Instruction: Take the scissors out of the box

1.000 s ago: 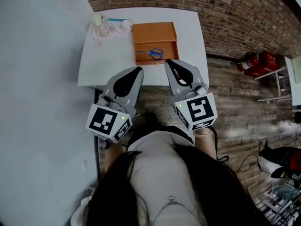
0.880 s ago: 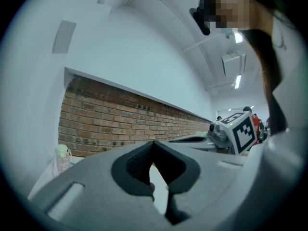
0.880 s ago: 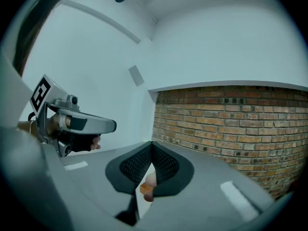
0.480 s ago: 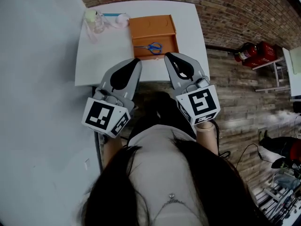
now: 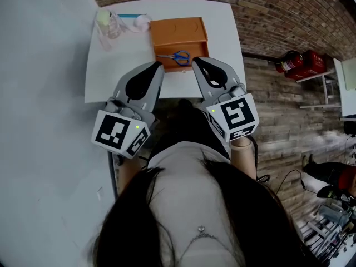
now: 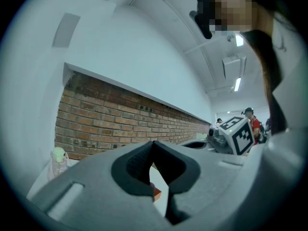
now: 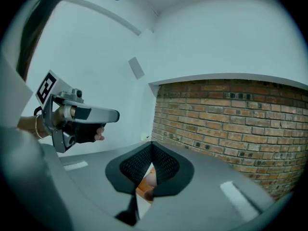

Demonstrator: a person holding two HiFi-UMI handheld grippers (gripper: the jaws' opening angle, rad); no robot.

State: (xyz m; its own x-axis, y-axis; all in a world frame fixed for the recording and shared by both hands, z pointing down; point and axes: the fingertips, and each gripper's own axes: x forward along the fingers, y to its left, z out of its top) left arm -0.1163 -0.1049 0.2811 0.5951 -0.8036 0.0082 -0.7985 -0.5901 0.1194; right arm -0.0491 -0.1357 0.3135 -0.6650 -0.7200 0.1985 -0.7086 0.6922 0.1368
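Shut tight and empty at the left tongs [image 5: 157,65]; the same at the right tongs [image 5: 196,62], pads pressed together with nothing between. Carried forward over the near edge of the counter [image 5: 119,60] during the last second, side by side and roughly level. Closer to the orange box [image 5: 179,29] than a second ago, with tips now just beside its near corners, one on each side. No contact yet with the box or with anything in it.

Lying flat in the near half of the open box, as before: the blue-handled scissors [image 5: 177,56], between the two tips and a little beyond them. Standing apart at the far left corner of the counter: a small bottle [image 5: 105,24].

For the task: approach nearly finished, grasp not begun. Likely needed next: opening one pair of tongs, then dipping it over the front wall onto the scissors.
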